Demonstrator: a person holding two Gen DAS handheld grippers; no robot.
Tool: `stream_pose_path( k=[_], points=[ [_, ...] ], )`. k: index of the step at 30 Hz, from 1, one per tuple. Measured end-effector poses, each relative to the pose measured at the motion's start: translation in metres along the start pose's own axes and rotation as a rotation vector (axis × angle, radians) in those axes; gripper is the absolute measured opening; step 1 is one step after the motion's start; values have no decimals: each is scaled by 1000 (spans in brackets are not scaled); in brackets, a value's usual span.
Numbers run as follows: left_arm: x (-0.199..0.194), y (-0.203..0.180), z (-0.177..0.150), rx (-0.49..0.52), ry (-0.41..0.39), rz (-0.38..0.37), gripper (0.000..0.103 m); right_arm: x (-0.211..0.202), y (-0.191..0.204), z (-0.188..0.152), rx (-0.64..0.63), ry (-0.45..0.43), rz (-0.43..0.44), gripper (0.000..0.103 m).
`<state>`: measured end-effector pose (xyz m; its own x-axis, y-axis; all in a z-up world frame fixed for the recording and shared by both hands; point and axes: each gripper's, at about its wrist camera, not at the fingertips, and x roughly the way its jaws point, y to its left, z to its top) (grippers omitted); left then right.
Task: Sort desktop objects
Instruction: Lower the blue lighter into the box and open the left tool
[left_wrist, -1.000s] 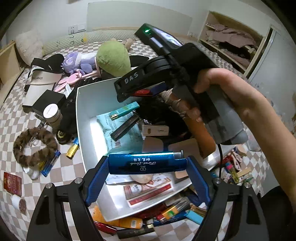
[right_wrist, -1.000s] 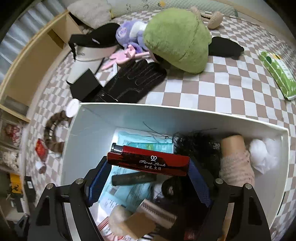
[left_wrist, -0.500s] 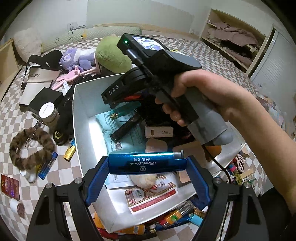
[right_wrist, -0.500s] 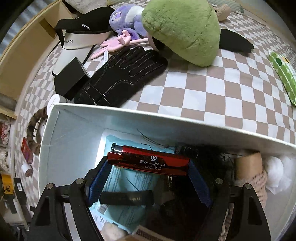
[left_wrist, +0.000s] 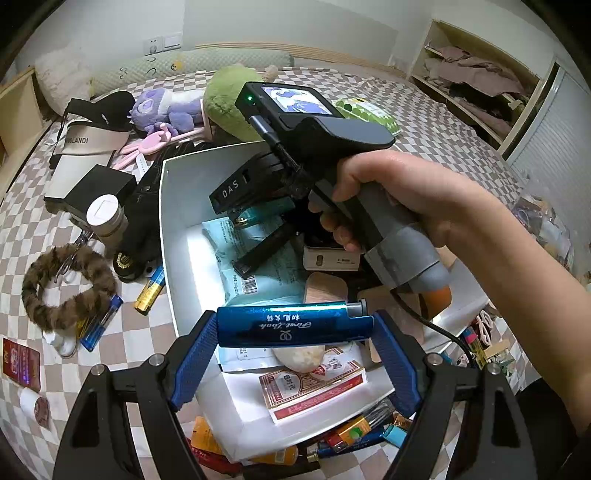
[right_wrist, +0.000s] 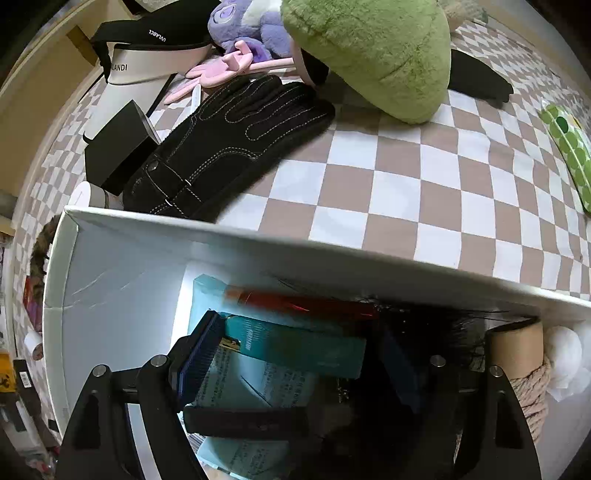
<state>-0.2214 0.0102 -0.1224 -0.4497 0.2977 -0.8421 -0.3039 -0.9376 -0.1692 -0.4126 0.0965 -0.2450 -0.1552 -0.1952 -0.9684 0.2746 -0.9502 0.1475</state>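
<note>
Left claw (left_wrist: 293, 328) pinches a blue lighter (left_wrist: 293, 325) crosswise above the white box (left_wrist: 166, 221). Right claw (right_wrist: 295, 350), pointed down inside the box, stands wide; a red lighter (right_wrist: 306, 302), blurred, lies free beyond its fingers. A hand (left_wrist: 399, 199) grips its handle.

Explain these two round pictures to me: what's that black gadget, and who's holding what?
There is no robot here. A person holds a two-finger claw in each hand, each with a wide-angle camera looking along its fingers. The left camera's picture shows the left claw clamping a blue lighter over a white box of odds and ends, and a hand gripping the other tool. The right camera's picture looks into that box. The right claw seems open, with a blurred red lighter just beyond its tips. A black glove and a green plush lie outside.
</note>
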Motion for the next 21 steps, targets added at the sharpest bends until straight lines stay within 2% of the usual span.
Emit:
stream_pose_path(
  k=[6, 13, 21],
  points=[
    [0, 1, 4, -19, 0, 5, 83, -20, -6, -4, 23, -29, 46, 83],
    [6, -3, 16, -55, 14, 36, 83, -63, -20, -20, -7, -81, 119, 83],
    [27, -11, 40, -122, 45, 89, 83, -111, -66, -45, 40, -153, 179, 83]
  ],
)
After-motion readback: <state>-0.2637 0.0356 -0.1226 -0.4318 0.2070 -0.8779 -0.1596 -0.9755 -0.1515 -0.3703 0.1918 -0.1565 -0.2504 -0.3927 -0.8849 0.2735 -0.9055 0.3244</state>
